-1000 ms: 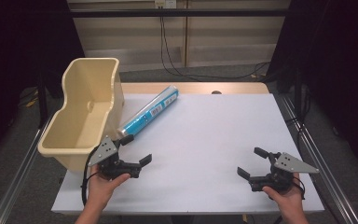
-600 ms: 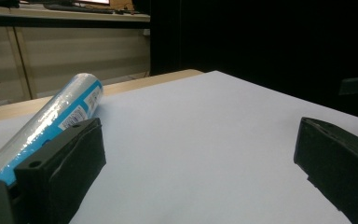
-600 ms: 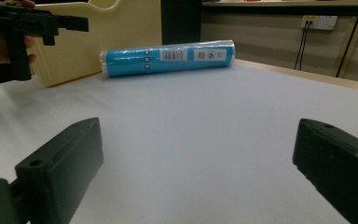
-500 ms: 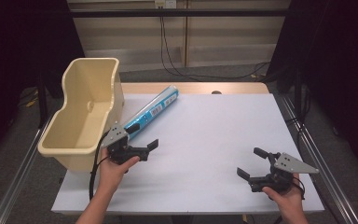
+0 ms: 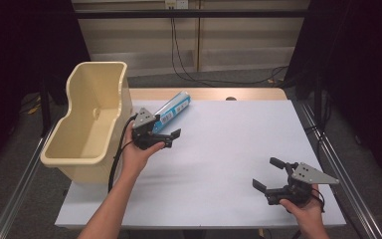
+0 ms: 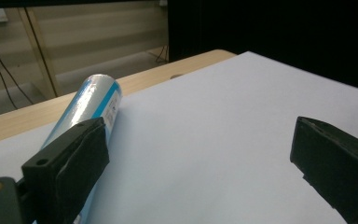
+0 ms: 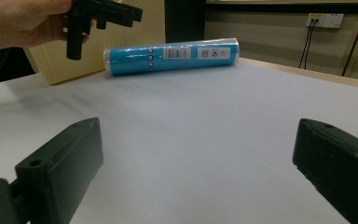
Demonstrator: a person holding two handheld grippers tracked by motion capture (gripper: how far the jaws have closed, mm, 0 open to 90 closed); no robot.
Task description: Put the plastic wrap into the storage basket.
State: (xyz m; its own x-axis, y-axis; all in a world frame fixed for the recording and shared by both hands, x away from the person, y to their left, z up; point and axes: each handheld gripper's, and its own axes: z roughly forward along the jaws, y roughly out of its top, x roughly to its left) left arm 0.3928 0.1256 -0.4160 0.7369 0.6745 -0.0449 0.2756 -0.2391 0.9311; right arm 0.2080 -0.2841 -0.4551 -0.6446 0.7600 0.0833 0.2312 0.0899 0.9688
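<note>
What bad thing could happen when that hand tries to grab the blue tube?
1. The blue tube is round and lies loose on the white table, so a nudge from the left gripper might roll it away.
2. The tube lies close beside the beige bin, so the hand could bump the bin.
3. The fingers have just been closing with nothing between them; too narrow a gap might push the tube instead.

The blue roll wore glossy plastic wrap; the cream bin at left looked smooth plastic, the white table cover matt, the far table edge wood.
</note>
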